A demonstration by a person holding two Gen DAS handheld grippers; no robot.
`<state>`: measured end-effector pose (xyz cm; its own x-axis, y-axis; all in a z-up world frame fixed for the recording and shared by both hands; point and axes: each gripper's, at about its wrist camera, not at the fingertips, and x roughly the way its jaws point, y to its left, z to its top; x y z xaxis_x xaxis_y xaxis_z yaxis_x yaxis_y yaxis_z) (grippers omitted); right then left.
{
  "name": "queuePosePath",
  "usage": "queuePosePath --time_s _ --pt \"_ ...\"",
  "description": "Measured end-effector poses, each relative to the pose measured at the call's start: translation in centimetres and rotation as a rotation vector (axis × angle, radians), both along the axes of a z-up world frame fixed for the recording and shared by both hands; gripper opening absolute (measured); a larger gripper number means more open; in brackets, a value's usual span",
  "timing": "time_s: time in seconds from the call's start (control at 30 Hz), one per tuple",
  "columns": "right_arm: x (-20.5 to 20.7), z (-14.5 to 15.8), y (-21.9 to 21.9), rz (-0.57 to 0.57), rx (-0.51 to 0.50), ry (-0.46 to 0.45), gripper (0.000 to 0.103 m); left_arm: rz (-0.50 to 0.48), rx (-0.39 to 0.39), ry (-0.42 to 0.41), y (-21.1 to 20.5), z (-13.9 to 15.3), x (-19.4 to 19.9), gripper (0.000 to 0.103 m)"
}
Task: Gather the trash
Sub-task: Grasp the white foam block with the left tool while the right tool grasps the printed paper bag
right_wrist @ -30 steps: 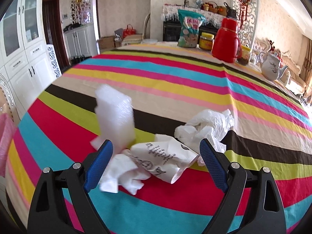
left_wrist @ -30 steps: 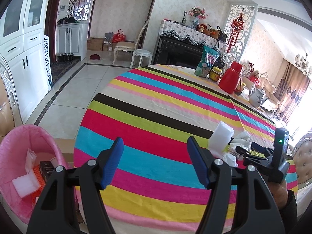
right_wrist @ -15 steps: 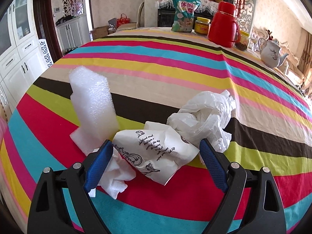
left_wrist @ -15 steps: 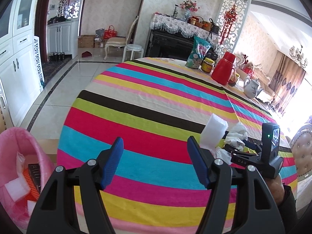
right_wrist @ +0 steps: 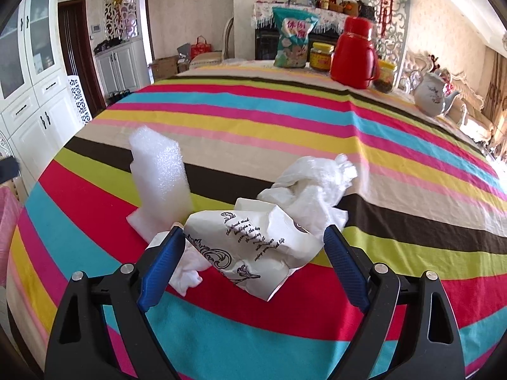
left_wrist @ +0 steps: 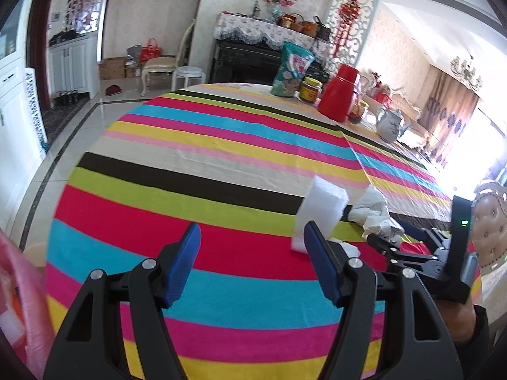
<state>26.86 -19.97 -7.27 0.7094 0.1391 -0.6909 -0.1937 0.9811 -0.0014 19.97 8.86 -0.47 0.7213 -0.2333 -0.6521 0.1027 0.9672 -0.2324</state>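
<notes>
The printed paper bag (right_wrist: 253, 247) lay crumpled on the red and lime stripes of the tablecloth (right_wrist: 285, 120), between the wide-spread blue pads of the right gripper (right_wrist: 255, 250). Against one second earlier, that gripper had come in closer: the bag, which had sat ahead of the pads, now reached between them, though whether either pad touched it could not be told. A crumpled white tissue (right_wrist: 187, 269) lay just beside the left pad, touching the bag. The white foam block (right_wrist: 160, 180) stood upright just behind and left, and a wad of white plastic (right_wrist: 313, 183) touched the bag's far side.

The left gripper (left_wrist: 253, 266) hung over the near stripes with its jaws wide and nothing between them; since the earlier frame its view had swung right, so the pink bin (left_wrist: 28, 313) had slid to a sliver at the lower left edge. The foam block (left_wrist: 321, 212) rose just past its right pad.

Beyond the trash the cloth ran bare to the snack bag (right_wrist: 293, 41), jar (right_wrist: 321, 55), red thermos (right_wrist: 353, 53) and teapot (right_wrist: 431, 93) at the far edge. The table's left edge dropped to tiled floor (left_wrist: 73, 133).
</notes>
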Motion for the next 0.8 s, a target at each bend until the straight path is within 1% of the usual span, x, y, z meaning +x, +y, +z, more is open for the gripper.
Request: queuePosePath --time_s 0.27,0.43,0.6,0.8 --pt "-1.9 2.0 -2.3 -0.028 0.018 -0.051 0.084 -0.118 0.03 0.008 -5.3 -2.7 3.4 0.065" --pt "-2.6 2.8 -3.4 -0.042 0.019 -0.068 0.084 -0.176 0.047 0.016 -8.2 -4.2 5.5 0.065" --pt "-3.1 3.2 -4.4 -0.065 0.012 -0.091 0.084 -0.203 0.055 0.031 -10.2 -5.3 7.1 0.064" --pt "-2.8 3.2 -5.5 -0.085 0.013 -0.089 0.084 -0.214 0.071 0.042 -11.6 -5.9 8.4 0.064"
